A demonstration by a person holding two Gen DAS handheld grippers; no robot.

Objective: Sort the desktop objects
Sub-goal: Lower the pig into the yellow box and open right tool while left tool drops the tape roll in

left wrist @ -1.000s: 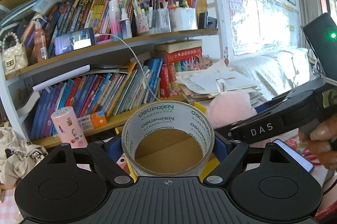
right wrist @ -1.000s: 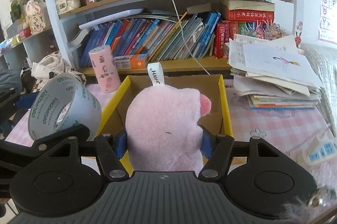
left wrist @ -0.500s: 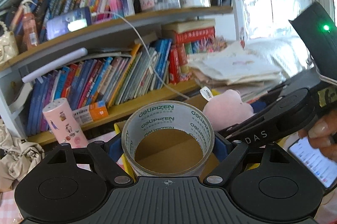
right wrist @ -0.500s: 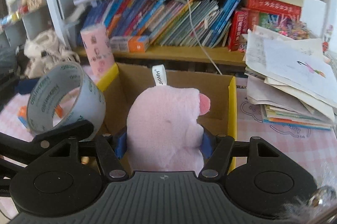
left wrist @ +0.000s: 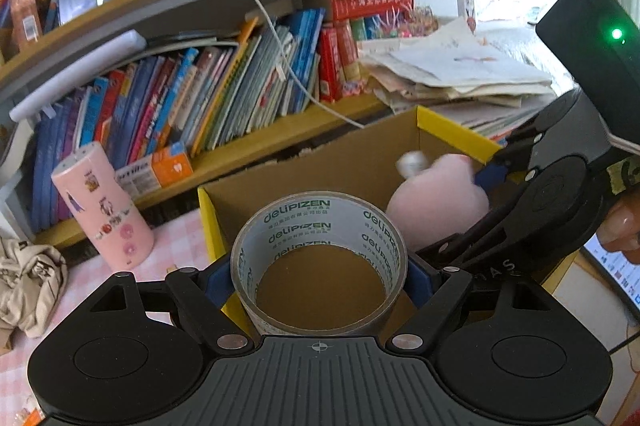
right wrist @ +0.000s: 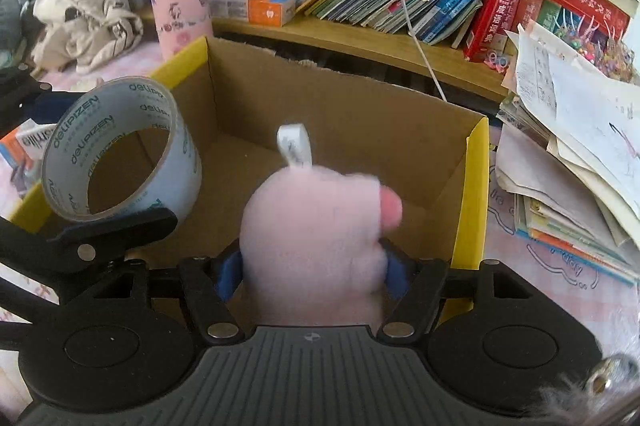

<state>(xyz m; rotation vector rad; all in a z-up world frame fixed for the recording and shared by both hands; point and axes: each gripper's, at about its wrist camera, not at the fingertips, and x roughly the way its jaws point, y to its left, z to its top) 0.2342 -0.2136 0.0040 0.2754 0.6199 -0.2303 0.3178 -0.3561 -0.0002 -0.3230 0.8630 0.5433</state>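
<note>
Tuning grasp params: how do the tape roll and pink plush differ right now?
The tape roll is a rigid hollow ring; the pink plush is a soft solid lump. The left gripper spans the roll; the right gripper, jaws just opening, flanks the plush. Both hang over the cardboard box.

A roll of clear tape (left wrist: 319, 258), printed with green letters, is hanging over the open cardboard box (right wrist: 344, 130). A pink plush toy (right wrist: 316, 246) with a white tag is hanging beside it.
</note>
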